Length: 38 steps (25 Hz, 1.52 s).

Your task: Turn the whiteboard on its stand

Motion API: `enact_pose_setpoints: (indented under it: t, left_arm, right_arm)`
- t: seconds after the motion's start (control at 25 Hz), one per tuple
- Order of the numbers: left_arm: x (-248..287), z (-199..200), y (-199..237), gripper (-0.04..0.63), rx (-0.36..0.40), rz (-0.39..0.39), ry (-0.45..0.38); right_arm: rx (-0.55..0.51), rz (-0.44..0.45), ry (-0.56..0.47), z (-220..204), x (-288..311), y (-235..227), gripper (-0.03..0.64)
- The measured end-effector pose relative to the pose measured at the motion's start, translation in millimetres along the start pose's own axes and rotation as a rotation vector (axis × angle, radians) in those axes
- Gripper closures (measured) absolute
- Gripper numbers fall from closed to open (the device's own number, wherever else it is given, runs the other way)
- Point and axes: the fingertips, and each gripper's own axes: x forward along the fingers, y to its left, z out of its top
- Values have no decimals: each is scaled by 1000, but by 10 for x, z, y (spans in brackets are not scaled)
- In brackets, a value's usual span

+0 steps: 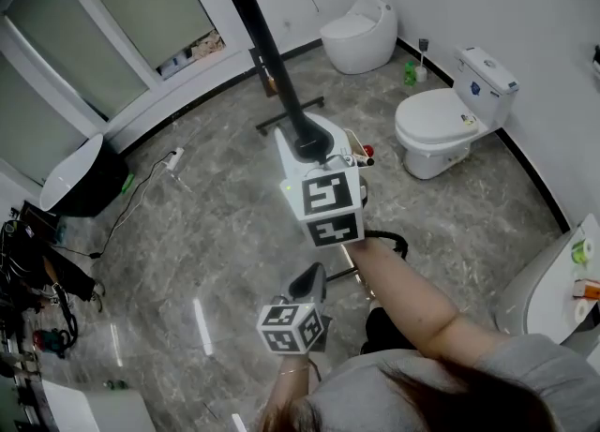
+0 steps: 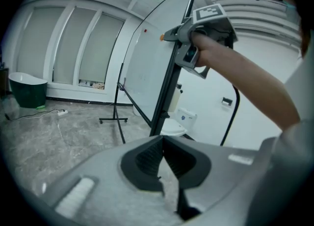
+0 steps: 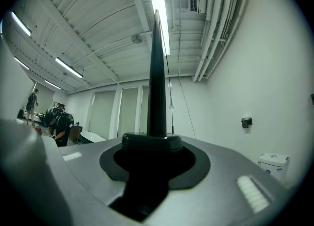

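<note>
**Inspector:** The place of the whiteboard (image 2: 147, 68) is to be stated.

**Assessor:** It is found upright on its black stand (image 2: 114, 119), the feet of which are set on the grey stone floor (image 1: 206, 233); in the head view only its dark frame is seen, as a black bar running to the upper left; a toilet (image 1: 441, 126) is noted well apart, at the right of that view.

**Inspector:** The right gripper (image 1: 307, 144) is to be described.

**Assessor:** It is held high and ahead of the body; the forearm (image 1: 403, 290) is stretched forward and the hand (image 2: 202, 48) is wrapped round the handle; the jaws are clamped on the board's black frame edge (image 3: 157, 83), which is seen rising straight up from between them in the right gripper view.

**Inspector:** And the left gripper (image 2: 162, 139)?

**Assessor:** It is carried lower and nearer the body, below the right one in the head view, and is tipped somewhat downward; its jaws are pressed together at the tips, with nothing caught between them; it is held apart from board and stand, which are seen ahead of it, beyond the jaws.
</note>
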Motion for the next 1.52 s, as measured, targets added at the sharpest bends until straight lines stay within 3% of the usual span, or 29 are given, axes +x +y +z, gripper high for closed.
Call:
enact_pose_setpoints:
  t: [0.68,1.24,1.52]
  left_arm:
    - [-606,-637,-631,594,43,-82,37]
    - [-810,-706,-1160,594,59,-30,-41]
    - [-1080,-938,-1460,594,6,49,-79]
  right_arm:
    - [3,-19,-7,116,-865,263,471]
    - [4,-12,-9,104,-1389,427,463]
    - [11,24,-10,121,-1752,538,445]
